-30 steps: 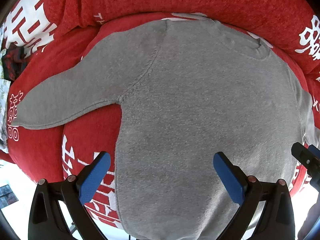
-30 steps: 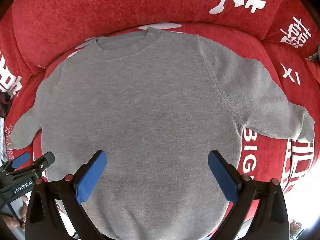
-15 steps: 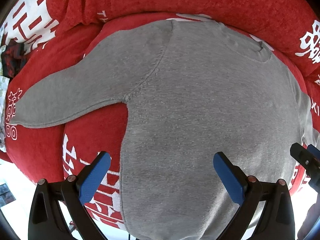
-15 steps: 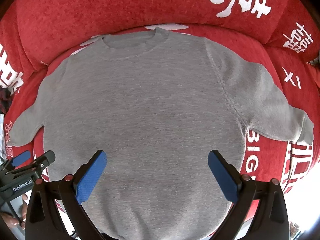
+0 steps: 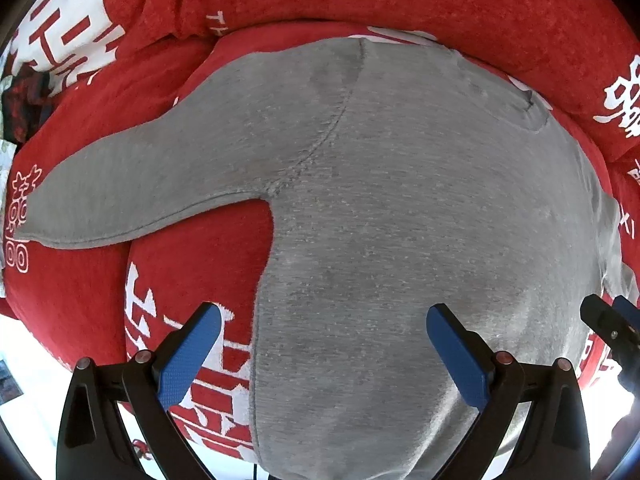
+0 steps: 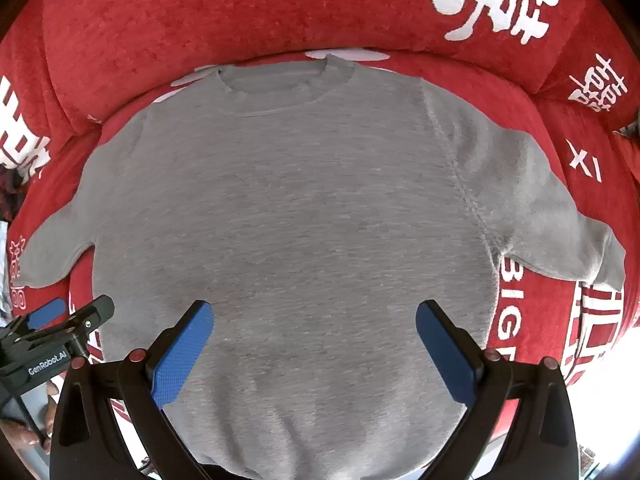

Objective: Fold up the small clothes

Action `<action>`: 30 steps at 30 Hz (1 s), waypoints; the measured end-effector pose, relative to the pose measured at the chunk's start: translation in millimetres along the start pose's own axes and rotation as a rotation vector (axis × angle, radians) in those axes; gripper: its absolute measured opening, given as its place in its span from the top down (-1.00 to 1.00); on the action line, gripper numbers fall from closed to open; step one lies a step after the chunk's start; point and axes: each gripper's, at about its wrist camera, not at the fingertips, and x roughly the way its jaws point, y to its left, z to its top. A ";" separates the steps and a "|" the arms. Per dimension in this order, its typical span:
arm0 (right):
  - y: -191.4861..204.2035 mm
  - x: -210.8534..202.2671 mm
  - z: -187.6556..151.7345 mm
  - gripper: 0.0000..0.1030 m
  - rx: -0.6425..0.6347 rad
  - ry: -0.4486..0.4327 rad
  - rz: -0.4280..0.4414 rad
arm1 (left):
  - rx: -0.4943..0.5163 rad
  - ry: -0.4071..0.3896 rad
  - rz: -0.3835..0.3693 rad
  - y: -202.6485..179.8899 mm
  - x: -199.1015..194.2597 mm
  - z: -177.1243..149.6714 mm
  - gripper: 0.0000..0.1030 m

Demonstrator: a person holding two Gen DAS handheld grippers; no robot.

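A small grey long-sleeved sweater point(image 6: 296, 216) lies flat, front up, on a red sofa seat, collar point(image 6: 280, 80) toward the backrest and both sleeves spread out. In the left wrist view the sweater point(image 5: 420, 220) fills the middle, its left sleeve point(image 5: 132, 188) reaching left. My left gripper point(image 5: 324, 344) is open and empty above the sweater's lower left edge. My right gripper point(image 6: 314, 340) is open and empty above the lower middle of the sweater. Each gripper's tip shows at the edge of the other's view.
The red sofa point(image 6: 240, 12) has white printed characters on its backrest cushion and seat cover. A dark patterned item point(image 5: 24, 108) lies at the far left. The seat's front edge drops to a bright floor point(image 5: 24, 344) just below the sweater's hem.
Both grippers have moved forward and slightly lower over the sweater, so it looks larger; the left view has shifted left. Both grippers stay open. The sweater has not moved.
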 end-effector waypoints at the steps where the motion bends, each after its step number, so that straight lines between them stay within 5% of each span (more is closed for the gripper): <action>1: 1.5 -0.1 -0.4 -0.97 -0.001 -0.001 -0.001 | -0.003 0.000 -0.004 2.3 0.3 -0.1 -1.00; 13: 39.9 2.2 -6.4 -0.97 -0.051 0.007 0.028 | -0.122 -0.023 -0.123 70.4 11.2 -0.7 -1.00; 19: 70.3 6.4 -11.2 -0.97 -0.097 0.025 0.065 | -0.370 -0.156 -0.181 197.6 13.5 -3.6 -1.00; 24: 96.3 12.8 -11.5 -0.97 -0.148 0.046 0.092 | -0.687 -0.259 -0.251 326.3 30.4 -24.0 -1.00; 30: 127.7 28.4 -14.5 -0.97 -0.204 0.081 0.098 | -0.719 -0.330 -0.319 363.5 34.7 -24.3 -1.00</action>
